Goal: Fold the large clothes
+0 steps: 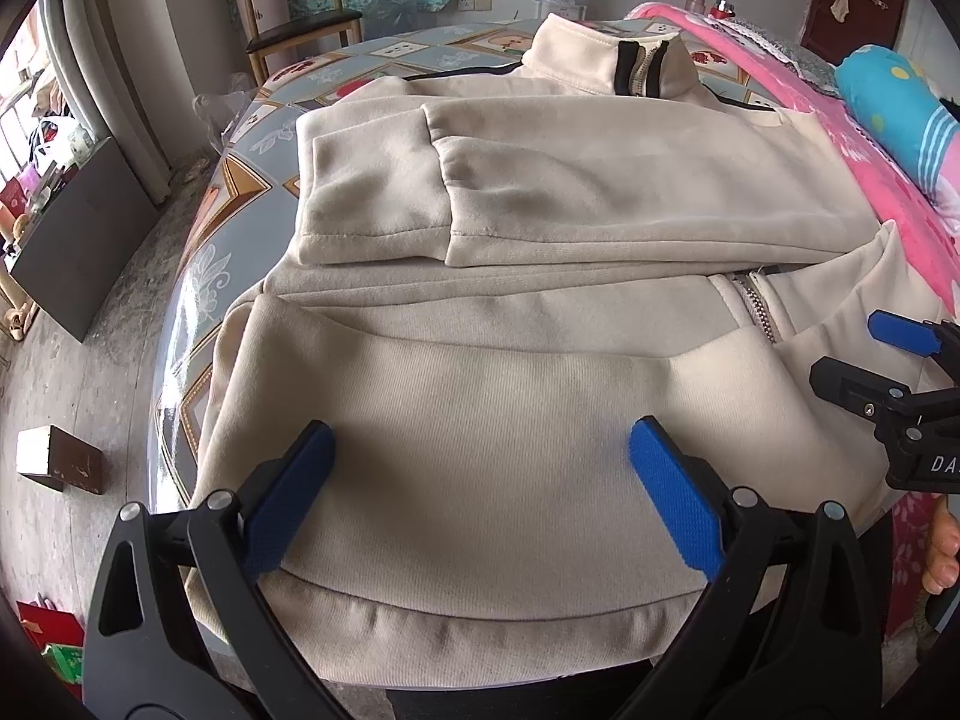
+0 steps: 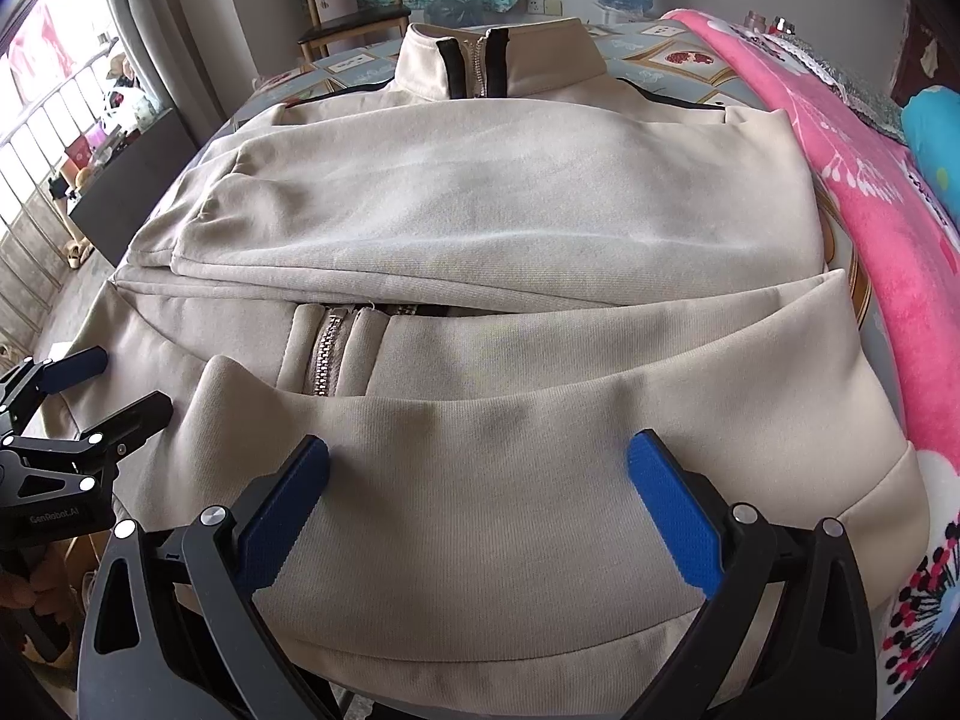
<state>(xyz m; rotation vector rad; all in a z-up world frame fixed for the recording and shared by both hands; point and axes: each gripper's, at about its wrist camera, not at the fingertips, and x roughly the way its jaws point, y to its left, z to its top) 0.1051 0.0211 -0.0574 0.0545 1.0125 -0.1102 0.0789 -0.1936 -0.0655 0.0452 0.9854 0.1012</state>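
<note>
Beige jacket (image 1: 540, 192) lies flat on patterned desk (image 1: 240, 138), collar far end, sleeves folded across chest, hem nearest me. My left hand-held gripper (image 1: 480, 492) hovers over hem's left half, jaws wide apart, nothing held; right hand-held gripper (image 2: 477, 498) likewise spread over right half — empty. I judge fleece soft, thick, fairly heavy, likely to sag; best taken at ribbed hem (image 2: 480, 666) corners, clear of zip (image 2: 327, 354).

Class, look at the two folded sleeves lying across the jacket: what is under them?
Under the sleeves lies the beige jacket. Its zip runs up under their lower edge and shows again at the collar. The stretch between is covered.
</note>
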